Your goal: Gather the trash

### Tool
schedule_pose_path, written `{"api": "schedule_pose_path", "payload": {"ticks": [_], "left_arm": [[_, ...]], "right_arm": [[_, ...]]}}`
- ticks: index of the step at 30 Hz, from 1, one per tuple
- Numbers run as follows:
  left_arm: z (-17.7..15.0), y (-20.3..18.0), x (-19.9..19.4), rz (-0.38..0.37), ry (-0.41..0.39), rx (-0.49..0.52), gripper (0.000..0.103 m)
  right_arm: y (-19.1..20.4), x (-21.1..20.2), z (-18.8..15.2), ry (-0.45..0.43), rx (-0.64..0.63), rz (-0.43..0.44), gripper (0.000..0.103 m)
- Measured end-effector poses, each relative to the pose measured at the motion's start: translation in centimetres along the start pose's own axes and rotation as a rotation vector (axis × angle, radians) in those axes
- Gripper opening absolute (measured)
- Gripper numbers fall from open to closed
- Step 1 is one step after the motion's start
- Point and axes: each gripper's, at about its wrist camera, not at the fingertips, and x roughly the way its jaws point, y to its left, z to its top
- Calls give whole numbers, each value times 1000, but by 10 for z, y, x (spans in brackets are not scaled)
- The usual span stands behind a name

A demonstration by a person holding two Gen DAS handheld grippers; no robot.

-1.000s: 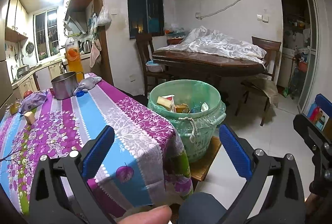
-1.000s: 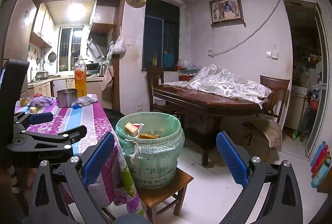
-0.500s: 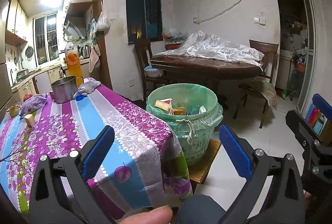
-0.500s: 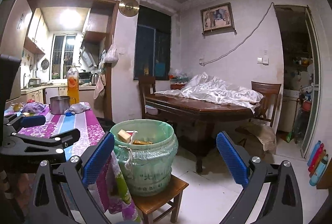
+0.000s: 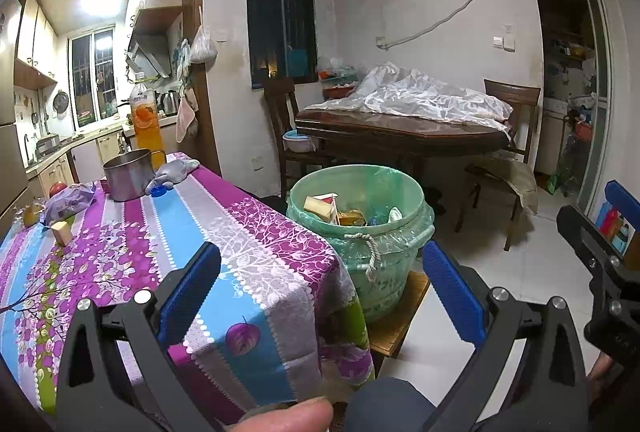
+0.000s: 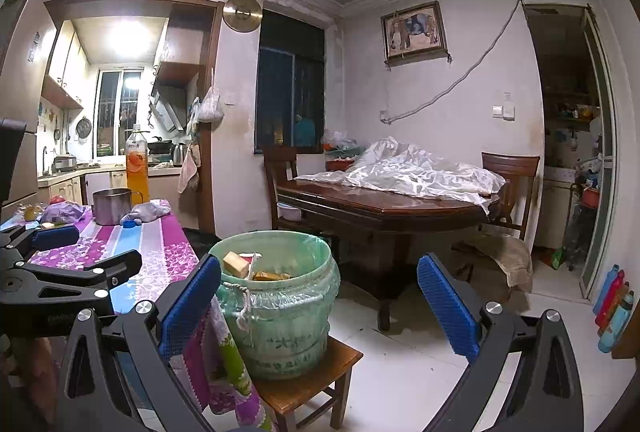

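Grippers, left and right, hang spread and empty; reaching surface scraps risks toppling the steel pot or juice bottle.

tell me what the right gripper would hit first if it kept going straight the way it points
Probably the green-lined trash bucket on its wooden stool, low between the open right gripper fingers; depth is unclear, so it might pass just right of it.

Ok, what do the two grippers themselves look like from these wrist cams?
Both match: the left gripper and right gripper have black angular frames with triangular cut-outs and silver bolt heads. Each finger carries a long blue ribbed pad. The left gripper's black side arm bears small pale lettering, too blurred to read. No cables show.
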Motion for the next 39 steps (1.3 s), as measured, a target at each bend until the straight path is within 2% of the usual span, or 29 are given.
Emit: {"api": "schedule_pose_path", "payload": {"ticks": [8, 39], "left_arm": [[1, 6, -4, 6, -15, -11, 97], [3, 3, -2, -2, -6, -21, 97]], "right_arm": [[-5, -3, 6, -18, 5, -14, 98], [4, 1, 3, 0, -14, 16, 98]]}}
